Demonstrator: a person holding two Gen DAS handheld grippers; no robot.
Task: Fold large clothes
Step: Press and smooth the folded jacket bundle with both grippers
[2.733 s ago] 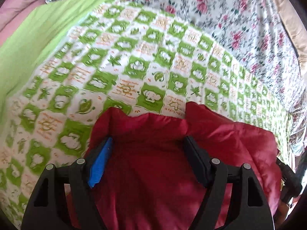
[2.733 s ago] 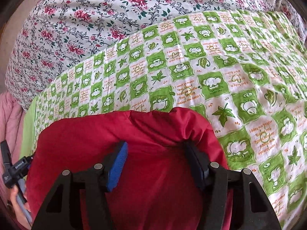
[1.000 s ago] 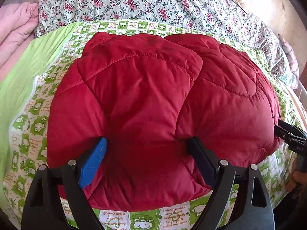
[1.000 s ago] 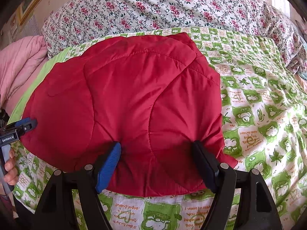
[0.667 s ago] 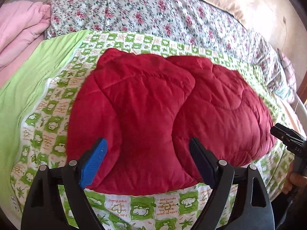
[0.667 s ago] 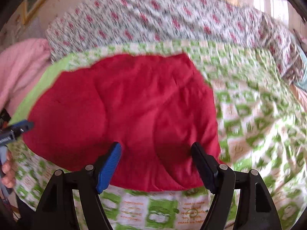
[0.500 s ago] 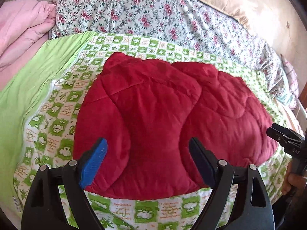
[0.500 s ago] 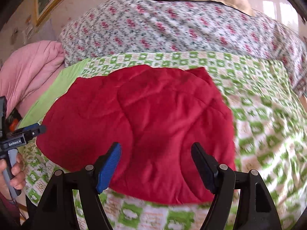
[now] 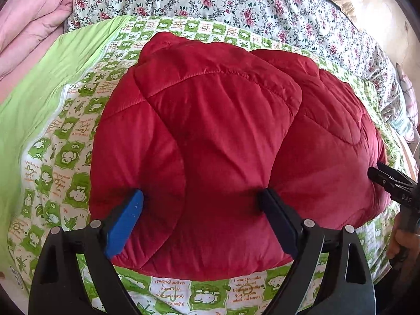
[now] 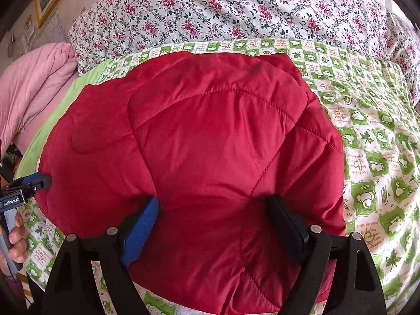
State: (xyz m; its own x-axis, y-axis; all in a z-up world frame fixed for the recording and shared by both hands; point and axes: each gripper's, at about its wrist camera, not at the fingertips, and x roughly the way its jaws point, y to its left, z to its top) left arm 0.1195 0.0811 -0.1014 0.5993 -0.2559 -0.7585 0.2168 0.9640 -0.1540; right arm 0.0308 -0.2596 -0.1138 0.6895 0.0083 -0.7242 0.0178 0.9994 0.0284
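Red padded jacket [image 9: 223, 141] lying folded into a thick bundle on the green checked blanket [image 9: 65, 157] of the bed, near edge close to the cameras, a fold line running down the middle with one puffy half on the left and one on the right. Looks like the fold already laid down and the step in hand a release and tidy.

Left hand-held gripper [image 9: 202, 210] over the near left part of the bundle, jaws opening and spread wide, red fabric between them but not visibly pinched. Right hand-held gripper [image 10: 212, 215] over the near right part, jaws opening too, also wide, padding bulging up between them; no clear squeeze from the blue pad or the black one.

To do this well: let go fully before lifting away, so no seam drags and reopens the fold. Probably worth pressing down flat on the puffy top, since trapped air in padding like this tends to spring the layers apart. Then squaring the near edge against the far one.

Floral quilt [image 9: 236, 2] bunched along the far side of the bed, pink bedding [image 9: 29, 21] heaped at far left; both well clear of the bundle, so room enough for one more fold if needed.
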